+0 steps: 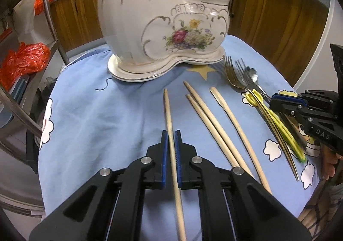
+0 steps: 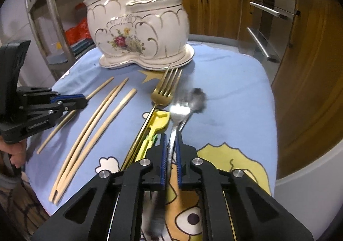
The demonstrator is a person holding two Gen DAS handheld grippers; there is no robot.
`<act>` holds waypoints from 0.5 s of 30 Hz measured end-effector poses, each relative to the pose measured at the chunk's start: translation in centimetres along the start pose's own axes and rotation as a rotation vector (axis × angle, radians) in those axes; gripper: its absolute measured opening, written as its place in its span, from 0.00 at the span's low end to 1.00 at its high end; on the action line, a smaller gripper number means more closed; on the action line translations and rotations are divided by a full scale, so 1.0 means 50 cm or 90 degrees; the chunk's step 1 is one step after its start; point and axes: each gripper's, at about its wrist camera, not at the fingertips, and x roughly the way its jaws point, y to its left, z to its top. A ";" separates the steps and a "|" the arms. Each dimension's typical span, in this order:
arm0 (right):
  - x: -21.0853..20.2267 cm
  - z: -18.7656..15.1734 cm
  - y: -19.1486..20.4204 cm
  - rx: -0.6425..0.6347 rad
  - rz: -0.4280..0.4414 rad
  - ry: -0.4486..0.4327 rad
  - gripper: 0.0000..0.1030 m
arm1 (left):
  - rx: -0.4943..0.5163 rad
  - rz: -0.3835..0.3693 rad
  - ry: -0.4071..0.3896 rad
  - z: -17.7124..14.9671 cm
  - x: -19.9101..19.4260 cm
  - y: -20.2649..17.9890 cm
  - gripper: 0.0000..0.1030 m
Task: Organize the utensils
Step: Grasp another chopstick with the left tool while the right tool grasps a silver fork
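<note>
The left hand-held gripper (image 1: 171, 136) is clamping a wooden chopstick (image 1: 169, 116) between its blue pads, the stick lying on the blue cartoon-print cloth (image 1: 96, 116) covering the desk. The right hand-held gripper (image 2: 171, 138) is pinching the handle of a silver fork (image 2: 179, 112), blurred at its head. Beside them are lying three more chopsticks (image 1: 214, 125), a gold fork (image 2: 166, 89) and a yellow utensil (image 2: 157, 125). Farther back, the white floral ceramic holder (image 1: 154, 24) is standing upright.
</note>
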 end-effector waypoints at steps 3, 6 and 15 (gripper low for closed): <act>-0.001 -0.002 -0.006 -0.001 -0.004 0.004 0.06 | -0.008 0.001 -0.003 0.001 -0.005 0.009 0.06; -0.004 -0.001 -0.010 0.000 -0.008 0.001 0.06 | -0.009 0.001 -0.004 0.003 -0.005 0.011 0.06; -0.024 0.001 -0.051 0.024 -0.042 -0.015 0.06 | -0.010 0.000 0.000 0.001 -0.004 0.014 0.06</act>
